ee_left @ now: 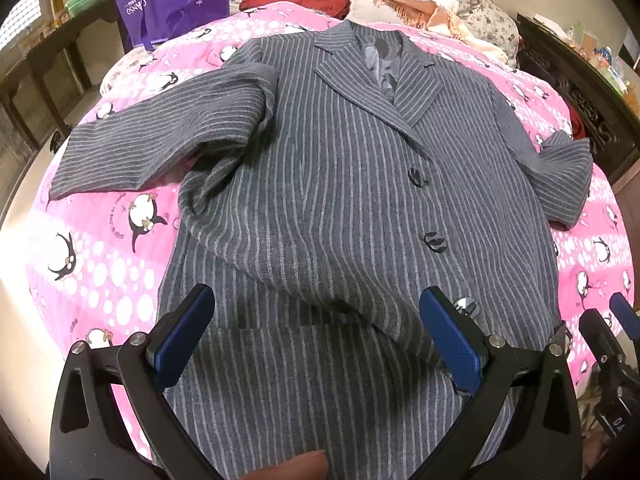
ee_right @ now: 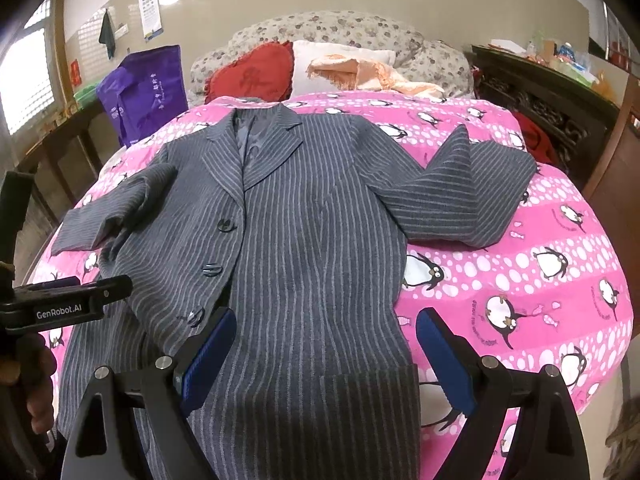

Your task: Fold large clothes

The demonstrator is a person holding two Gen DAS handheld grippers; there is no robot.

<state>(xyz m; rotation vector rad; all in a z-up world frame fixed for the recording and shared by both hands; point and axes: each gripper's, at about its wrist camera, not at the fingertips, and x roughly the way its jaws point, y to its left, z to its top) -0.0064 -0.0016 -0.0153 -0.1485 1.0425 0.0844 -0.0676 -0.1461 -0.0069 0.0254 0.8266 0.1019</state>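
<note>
Two claws (ee_left: 316, 336) (ee_right: 326, 354), one coat (ee_left: 340, 184), three buttons (ee_left: 435, 243)

Home bedroom, bed with pink penguin quilt (ee_right: 520, 240), red cushion (ee_right: 252, 76), floral bedding (ee_right: 340, 28)

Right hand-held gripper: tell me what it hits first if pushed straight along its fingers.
Most likely the striped coat, near its lower right edge, lying on the pink penguin quilt. The right hand-held gripper is open and empty.

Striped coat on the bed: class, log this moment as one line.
striped coat: flat, unfolded | left gripper: open above hem | right gripper: open above hem
</note>
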